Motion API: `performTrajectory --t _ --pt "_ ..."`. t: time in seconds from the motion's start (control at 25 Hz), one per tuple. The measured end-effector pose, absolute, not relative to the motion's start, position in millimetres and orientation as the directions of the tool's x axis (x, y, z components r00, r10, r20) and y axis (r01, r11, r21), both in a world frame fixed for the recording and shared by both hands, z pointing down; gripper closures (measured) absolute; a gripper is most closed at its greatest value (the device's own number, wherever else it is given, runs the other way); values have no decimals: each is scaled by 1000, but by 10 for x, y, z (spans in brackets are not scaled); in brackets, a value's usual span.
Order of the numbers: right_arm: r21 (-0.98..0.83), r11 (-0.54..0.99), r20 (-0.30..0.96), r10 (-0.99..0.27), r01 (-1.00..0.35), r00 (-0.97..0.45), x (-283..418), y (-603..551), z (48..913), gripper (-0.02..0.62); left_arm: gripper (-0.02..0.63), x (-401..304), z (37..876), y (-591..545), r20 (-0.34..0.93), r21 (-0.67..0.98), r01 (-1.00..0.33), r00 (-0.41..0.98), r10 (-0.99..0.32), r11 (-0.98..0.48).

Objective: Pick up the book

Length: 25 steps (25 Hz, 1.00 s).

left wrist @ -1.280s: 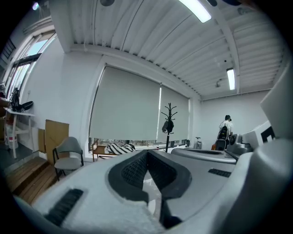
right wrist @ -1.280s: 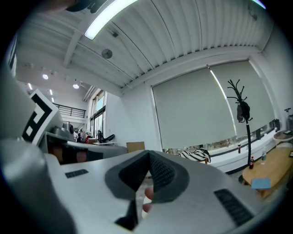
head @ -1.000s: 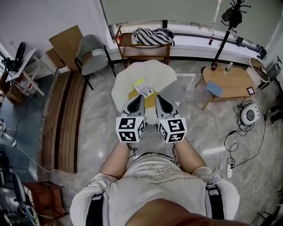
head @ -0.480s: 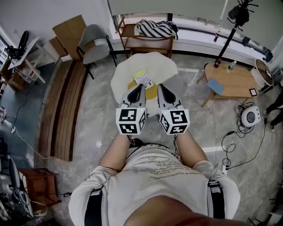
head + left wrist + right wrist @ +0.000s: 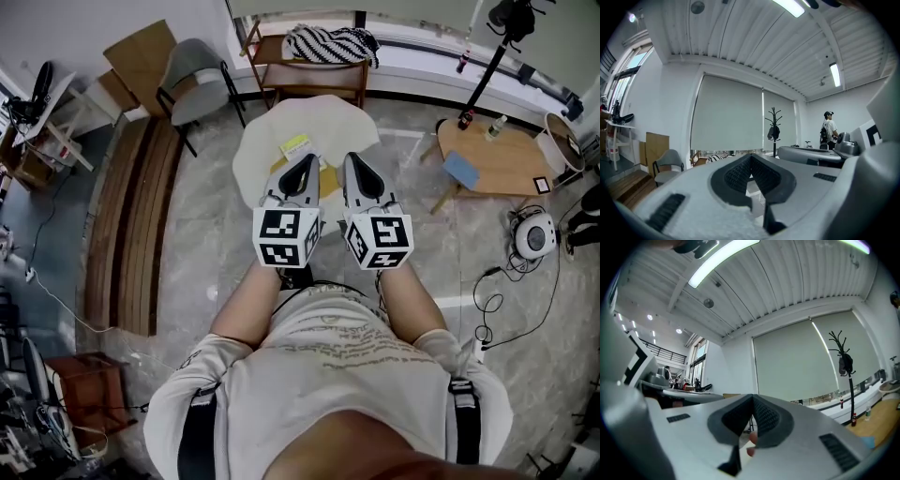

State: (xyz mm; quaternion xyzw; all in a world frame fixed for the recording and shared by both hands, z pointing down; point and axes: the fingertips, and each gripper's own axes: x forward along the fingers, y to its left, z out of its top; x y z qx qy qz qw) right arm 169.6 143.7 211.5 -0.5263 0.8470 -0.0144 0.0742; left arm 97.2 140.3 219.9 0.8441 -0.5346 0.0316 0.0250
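Wooden boards (image 5: 131,216) lie on the floor at the far left of the head view. Next to them stands a grey chair (image 5: 199,89). A bit further right is a wooden rack (image 5: 309,89) with a stripy cloth (image 5: 330,44) on top.

In the middle is a round white table (image 5: 258,159). The book (image 5: 296,146) lies flat on it. The book is yellow and white, and nothing is holding it.

The left gripper (image 5: 307,161) is held out over the table. Its tip shows just to the right of the book. The left gripper view shows its two jaws pressed tight together at the tip, with nothing between them. That view looks out across the room at a big window blind (image 5: 729,115) and a coat stand (image 5: 774,129), not at the book.

The right gripper (image 5: 354,161) is just beside the left one and points the same way. The right gripper view shows its jaws closed too, and it holds nothing.

Further right is a low wooden table (image 5: 506,164) with a small blue thing (image 5: 459,169) on it. A round white machine (image 5: 534,234) sits on the floor at the far right, with cables (image 5: 492,291) near it.
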Motion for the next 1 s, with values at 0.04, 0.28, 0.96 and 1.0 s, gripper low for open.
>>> performTrajectory --t 0.04,0.28,0.96,1.0 --pt "-103 439 -114 -897 -893 -428 1690 1379 2121 571 588 962 2211 1344 78 8 -902 431 -899 -432" --pt "-112 421 -88 -907 -900 -413 1448 917 2302 571 588 733 2351 902 80 11 -896 443 -893 -444" --pt "-108 384 -34 -923 -917 -383 475 -705 2333 571 588 -241 2465 -780 119 61 -872 490 -863 -487" --pt "-108 383 -27 -924 -917 -382 419 -774 2353 571 588 -298 2478 -855 122 65 -870 492 -862 -488"
